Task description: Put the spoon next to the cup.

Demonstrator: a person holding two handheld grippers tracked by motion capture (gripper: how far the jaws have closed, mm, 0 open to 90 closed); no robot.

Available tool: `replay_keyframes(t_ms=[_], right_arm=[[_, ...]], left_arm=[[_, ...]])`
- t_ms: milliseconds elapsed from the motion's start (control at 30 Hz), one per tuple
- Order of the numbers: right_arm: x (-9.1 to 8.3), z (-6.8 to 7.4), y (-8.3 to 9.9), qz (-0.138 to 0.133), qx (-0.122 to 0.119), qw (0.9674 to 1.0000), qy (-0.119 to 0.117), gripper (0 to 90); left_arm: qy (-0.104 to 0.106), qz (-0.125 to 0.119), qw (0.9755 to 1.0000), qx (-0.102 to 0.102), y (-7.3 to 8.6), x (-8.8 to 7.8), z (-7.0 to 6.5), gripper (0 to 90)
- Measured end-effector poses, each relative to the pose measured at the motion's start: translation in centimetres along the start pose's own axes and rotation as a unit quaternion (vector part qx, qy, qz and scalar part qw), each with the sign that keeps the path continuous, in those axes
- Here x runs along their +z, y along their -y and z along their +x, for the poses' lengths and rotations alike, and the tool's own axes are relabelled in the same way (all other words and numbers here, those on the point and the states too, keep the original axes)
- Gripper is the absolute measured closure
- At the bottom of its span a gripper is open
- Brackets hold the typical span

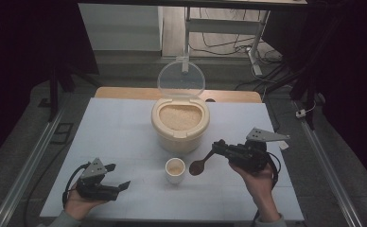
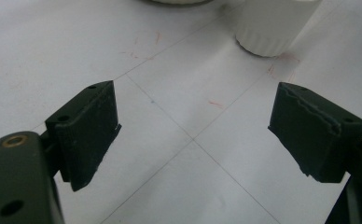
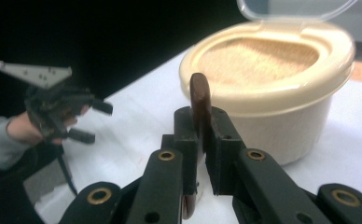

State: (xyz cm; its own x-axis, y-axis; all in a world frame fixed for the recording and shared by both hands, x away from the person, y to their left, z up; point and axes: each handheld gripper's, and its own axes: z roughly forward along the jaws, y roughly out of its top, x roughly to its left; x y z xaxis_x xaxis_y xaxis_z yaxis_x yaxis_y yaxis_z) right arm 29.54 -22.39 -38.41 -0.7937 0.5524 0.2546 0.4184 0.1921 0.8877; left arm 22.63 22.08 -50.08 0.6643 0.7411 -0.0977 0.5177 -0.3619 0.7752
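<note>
High view, catalogue of items by size, with attendant risks.

1. Table [image 1: 125,142], white gridded surface. Bears all items below. Risk: spilled grains scatter across it and are slow to gather.

2. Rice container [image 1: 180,124], cream tub at table centre, twelve o'clock from the cup, filled near its rim with grains; its clear hinged lid [image 1: 181,79] stands upright at the far side. Risk: a careless dip of the spoon could push grains over the low front lip, and a knock against the lid could drop it shut.

3. Right gripper [image 1: 218,147], at four o'clock from the container, held above the table. Jaws clamped tight on the handle of the spoon, seen edge-on in the right gripper view [image 3: 198,140]. Risk: the handle is thin and pinched on a narrow edge, so it may twist between the pads under load.

4. Left gripper [image 1: 120,177], at eight o'clock from the cup, low over the table. Jaws spread wide, nothing between them; its own view looks toward the cup's ribbed base [image 2: 268,32]. Risk: idle and not steadying the cup, so a nudge would go unchecked.

5. Cup [image 1: 175,170], small, white, upright, six o'clock from the container, with some grains inside. Risk: light and narrow-mouthed, so it tips easily and a pour may miss.

6. Spoon [image 1: 199,165], dark brown, bowl hanging just at three o'clock of the cup, apart from it. Whether it carries grains cannot be told.
</note>
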Motion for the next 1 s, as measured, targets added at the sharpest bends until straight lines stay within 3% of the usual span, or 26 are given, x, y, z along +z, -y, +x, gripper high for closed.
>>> replay_keyframes(t_ms=[300,633,833,1000], right_arm=[[0.8,0.3,0.5,0.062,-0.004,0.9980,-0.014,83.3],[2.8,0.2,1.5,0.136,-0.011,0.9901,-0.032,83.3],[4.3,0.2,2.0,0.148,-0.012,0.9885,-0.029,83.2],[4.9,-0.5,2.2,0.131,-0.008,0.9911,-0.023,81.9]], left_arm=[[0.001,0.000,1.0000,0.001,0.0,0.0,-0.1,15.6],[0.001,0.003,1.0000,0.005,0.0,0.0,-0.1,15.6],[0.001,0.003,1.0000,0.004,0.1,0.0,0.0,15.7],[0.000,0.003,1.0000,0.003,0.1,0.0,0.0,15.7]])
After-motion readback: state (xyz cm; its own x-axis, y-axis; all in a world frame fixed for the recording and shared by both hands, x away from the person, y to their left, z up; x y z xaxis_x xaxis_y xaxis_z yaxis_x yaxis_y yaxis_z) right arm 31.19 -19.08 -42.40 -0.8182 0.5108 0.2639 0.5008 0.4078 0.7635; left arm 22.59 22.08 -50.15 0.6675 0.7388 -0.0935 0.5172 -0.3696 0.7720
